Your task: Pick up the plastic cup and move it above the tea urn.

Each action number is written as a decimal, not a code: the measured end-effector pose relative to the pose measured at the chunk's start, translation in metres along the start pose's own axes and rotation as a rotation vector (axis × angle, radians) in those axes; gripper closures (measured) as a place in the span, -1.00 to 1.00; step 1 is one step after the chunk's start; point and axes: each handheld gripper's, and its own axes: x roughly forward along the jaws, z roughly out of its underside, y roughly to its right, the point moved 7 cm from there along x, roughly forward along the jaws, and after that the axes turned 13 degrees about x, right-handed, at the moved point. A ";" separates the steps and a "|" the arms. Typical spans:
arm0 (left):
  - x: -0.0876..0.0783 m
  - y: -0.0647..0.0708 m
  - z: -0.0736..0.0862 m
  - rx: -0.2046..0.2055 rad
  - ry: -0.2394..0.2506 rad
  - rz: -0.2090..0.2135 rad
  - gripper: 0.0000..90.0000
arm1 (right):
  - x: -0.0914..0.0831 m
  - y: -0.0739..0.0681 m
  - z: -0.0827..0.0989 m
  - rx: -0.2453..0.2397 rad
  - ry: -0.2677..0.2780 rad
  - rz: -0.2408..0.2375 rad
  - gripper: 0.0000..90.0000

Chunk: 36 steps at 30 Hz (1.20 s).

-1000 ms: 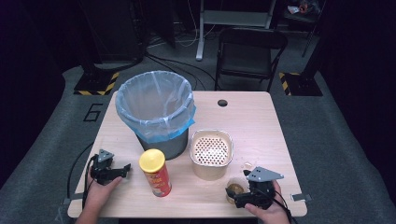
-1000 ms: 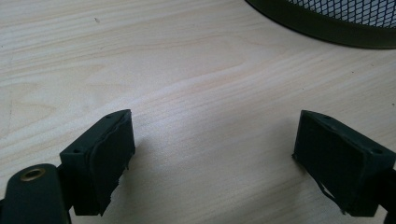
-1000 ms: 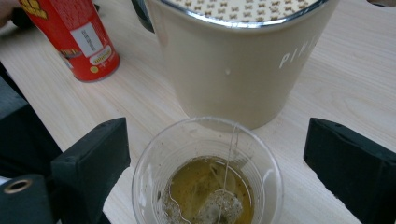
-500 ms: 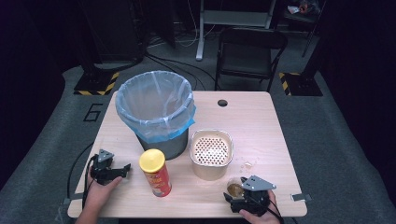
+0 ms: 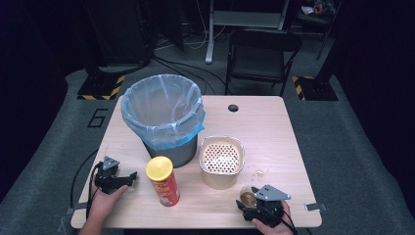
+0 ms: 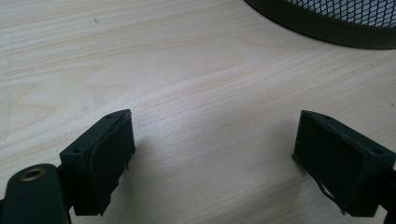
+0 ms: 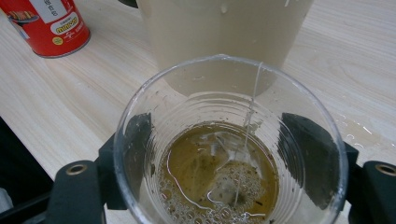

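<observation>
Lowered since the earlier frame, the right gripper (image 7: 224, 163) has just been closing around the cup (image 7: 229, 144) of brownish liquid, now clasped but not yet emptied, while the left gripper (image 6: 224, 158) is held agape.

We're in a lab or recording studio here, not anybody's home. A lone light-wood bench (image 5: 274, 127) sits on grey carpet (image 5: 342, 161), ringed by black curtains. Yellow-and-black hazard tape (image 5: 100, 88) marks the feet of the stands at the back, and there's a white "6" (image 5: 96, 118) marked on the floor. Cables trail across the carpet behind, a folding chair (image 5: 262, 54) waits beyond the bench, and a metal rig frame (image 5: 244, 19) stands farther back.
</observation>
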 end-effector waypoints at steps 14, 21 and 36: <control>0.000 0.000 0.000 0.002 0.001 -0.001 -0.73 | -0.002 0.002 -0.001 -0.083 -0.045 -0.044 -0.30; 0.000 0.000 0.000 0.002 0.001 -0.001 -0.73 | -0.008 0.016 -0.020 -0.100 -0.054 -0.066 -0.28; 0.000 0.000 0.000 0.001 0.002 -0.002 -0.73 | -0.015 0.068 -0.093 -0.060 0.005 -0.064 -0.27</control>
